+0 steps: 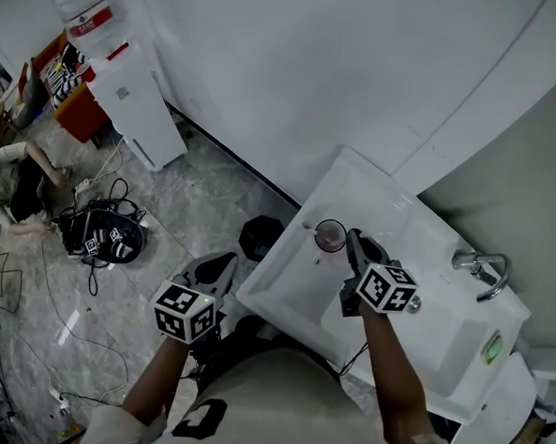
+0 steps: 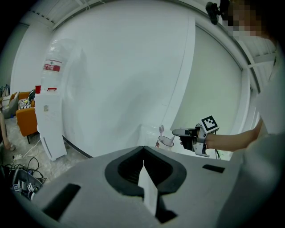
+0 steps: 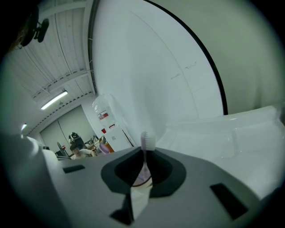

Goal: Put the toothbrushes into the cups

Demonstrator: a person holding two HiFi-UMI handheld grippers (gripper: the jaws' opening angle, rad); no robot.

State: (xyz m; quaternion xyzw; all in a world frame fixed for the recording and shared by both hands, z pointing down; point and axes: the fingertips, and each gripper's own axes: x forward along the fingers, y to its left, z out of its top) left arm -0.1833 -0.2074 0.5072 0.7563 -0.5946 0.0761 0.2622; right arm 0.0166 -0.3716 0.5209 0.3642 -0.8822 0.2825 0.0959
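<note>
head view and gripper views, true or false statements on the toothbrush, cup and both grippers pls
1. The right gripper is shut on a pale purple plastic toothbrush, bristles up. True.
2. The left gripper holds another toothbrush. False: its jaws are together on nothing.
3. The clear round cup stands at a corner of the white sink. True.
4. The left gripper hangs over the basin. False: it is beside the sink, over the floor.
</note>
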